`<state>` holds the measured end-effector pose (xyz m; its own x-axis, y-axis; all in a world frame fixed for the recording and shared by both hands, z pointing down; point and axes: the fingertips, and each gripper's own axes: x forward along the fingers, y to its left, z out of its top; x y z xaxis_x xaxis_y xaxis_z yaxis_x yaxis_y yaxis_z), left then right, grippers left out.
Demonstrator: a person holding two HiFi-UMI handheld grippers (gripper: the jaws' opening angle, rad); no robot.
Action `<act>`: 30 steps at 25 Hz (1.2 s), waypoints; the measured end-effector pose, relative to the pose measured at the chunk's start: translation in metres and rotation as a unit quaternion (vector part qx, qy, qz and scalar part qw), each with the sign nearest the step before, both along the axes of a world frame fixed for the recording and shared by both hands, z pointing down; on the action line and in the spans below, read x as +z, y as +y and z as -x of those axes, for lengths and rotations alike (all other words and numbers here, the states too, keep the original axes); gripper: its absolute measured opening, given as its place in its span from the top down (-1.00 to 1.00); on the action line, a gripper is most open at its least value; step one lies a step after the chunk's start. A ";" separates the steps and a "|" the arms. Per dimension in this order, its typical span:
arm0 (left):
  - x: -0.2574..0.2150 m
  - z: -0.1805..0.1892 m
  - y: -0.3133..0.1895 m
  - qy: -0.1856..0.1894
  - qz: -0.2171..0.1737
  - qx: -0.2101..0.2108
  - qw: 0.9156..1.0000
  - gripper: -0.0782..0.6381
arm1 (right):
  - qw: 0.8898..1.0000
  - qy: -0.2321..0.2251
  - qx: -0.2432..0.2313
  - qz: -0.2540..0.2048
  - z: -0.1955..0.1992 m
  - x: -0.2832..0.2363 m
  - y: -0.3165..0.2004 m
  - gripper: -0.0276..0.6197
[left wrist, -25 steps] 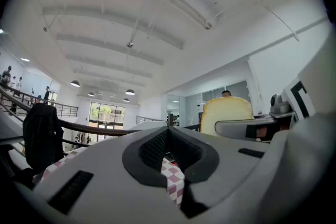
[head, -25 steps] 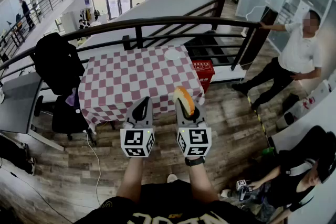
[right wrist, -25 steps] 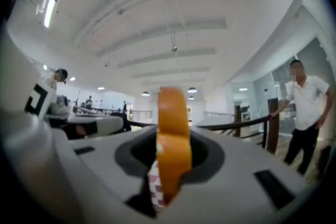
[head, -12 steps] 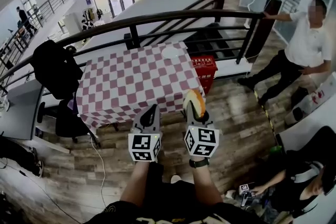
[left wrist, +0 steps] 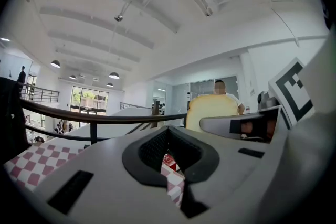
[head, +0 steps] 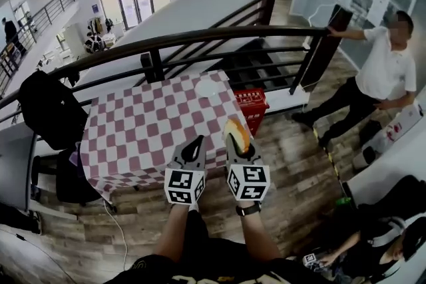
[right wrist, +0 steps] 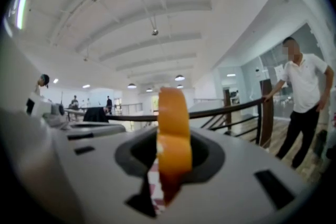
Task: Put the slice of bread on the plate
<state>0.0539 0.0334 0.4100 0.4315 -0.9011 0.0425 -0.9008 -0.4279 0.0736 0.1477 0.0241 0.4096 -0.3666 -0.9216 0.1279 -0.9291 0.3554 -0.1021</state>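
The slice of bread [head: 235, 130] is already picked up but not yet delivered. The right tool [head: 238, 138] is closed narrowly on it and holds it upright on edge, the golden crust facing the camera in the right gripper view, with the slice poking up above the jaws. The left tool [head: 197, 143] sits just beside it with its jaws together and nothing between them; through the small gap at their base only the chequered cloth shows. Both tools hang in the air at the near edge of the desk [head: 133, 136], which is covered in a red-and-white chequered cloth. The white plate [head: 208, 87] lies at the desk's far side, close to the dark railing [head: 200, 36], and looks bare, well apart from the bread. What is left, by this reading, is most of the job: carrying the slice across the desk, lowering it over the plate, laying it flat and letting go. A red crate [head: 253, 103] stands by the desk's right side.
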 end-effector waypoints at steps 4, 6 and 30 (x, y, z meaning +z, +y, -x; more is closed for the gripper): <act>-0.007 0.035 -0.070 -0.016 0.000 0.002 1.000 0.73 | 0.999 0.015 -0.034 0.004 0.044 -0.007 -0.067 0.58; -0.013 0.063 -0.103 -0.012 -0.006 -0.013 1.000 0.73 | 0.999 0.023 -0.049 0.001 0.066 -0.010 -0.097 0.59; 0.078 0.147 -0.279 -0.019 0.091 -0.029 0.995 0.73 | 0.992 0.012 -0.040 0.123 0.132 0.093 -0.299 0.58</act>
